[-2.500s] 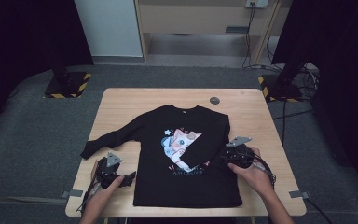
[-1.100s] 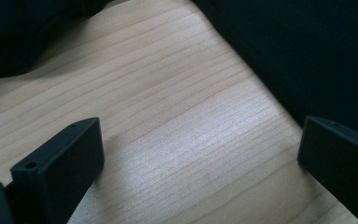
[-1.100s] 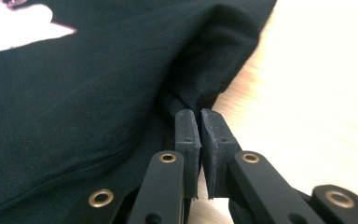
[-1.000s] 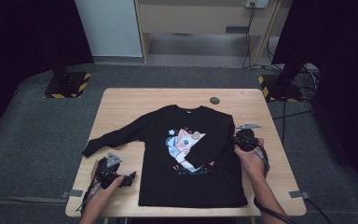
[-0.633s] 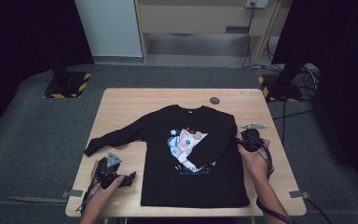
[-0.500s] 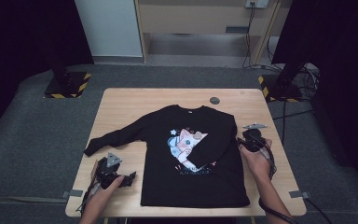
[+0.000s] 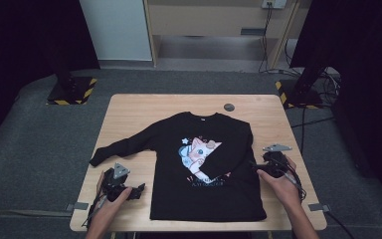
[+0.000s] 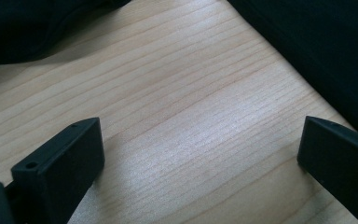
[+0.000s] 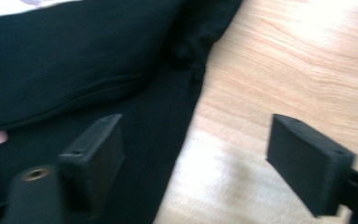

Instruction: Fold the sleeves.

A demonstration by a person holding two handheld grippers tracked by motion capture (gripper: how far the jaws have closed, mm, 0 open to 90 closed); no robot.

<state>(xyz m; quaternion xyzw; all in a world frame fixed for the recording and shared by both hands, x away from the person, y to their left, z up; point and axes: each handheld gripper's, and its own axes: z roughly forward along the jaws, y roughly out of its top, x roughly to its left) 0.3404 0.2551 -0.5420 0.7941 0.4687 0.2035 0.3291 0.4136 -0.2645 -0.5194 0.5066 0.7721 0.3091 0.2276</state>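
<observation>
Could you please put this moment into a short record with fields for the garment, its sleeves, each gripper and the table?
garment: black sweatshirt with cat print, lying flat
sleeves: left sleeve stretched out; right sleeve folded across the front
left gripper: open over bare wood beside the shirt
right gripper: jaws just opened, nothing gripped, at the shirt's edge
table: wooden, small dark disc near far edge

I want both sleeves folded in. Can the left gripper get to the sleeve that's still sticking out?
Probably yes. The left gripper sits open on bare table, and the stretched-out sleeve lies just beyond it with nothing between them.
</observation>
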